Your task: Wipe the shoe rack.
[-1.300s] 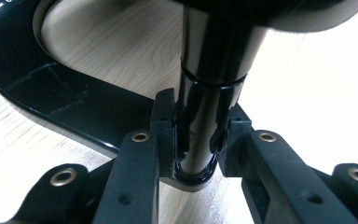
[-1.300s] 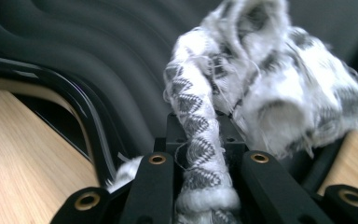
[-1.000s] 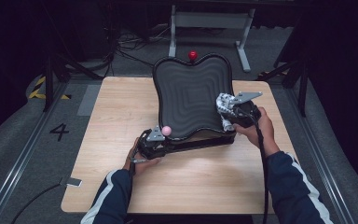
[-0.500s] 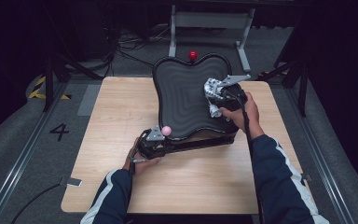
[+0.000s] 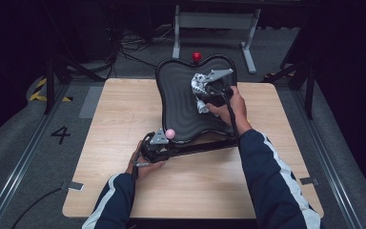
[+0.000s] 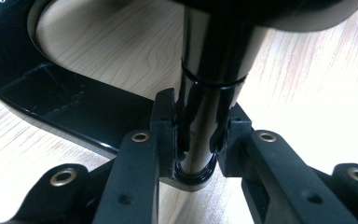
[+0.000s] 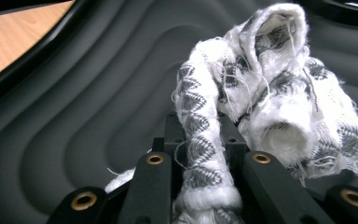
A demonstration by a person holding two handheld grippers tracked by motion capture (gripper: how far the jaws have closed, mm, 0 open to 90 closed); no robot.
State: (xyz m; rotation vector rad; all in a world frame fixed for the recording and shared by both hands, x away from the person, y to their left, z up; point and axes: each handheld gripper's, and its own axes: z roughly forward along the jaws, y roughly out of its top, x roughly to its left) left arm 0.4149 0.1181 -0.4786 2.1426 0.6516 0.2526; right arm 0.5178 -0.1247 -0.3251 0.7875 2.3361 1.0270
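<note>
White-grey zigzag cloth — black ribbed seat.

Hand-held gripper clamping black post, wooden table

Bright lit table, dark surroundings, soft high view, glare on wood

Cloth's lower end hidden between jaws; seat's top cropped
</note>
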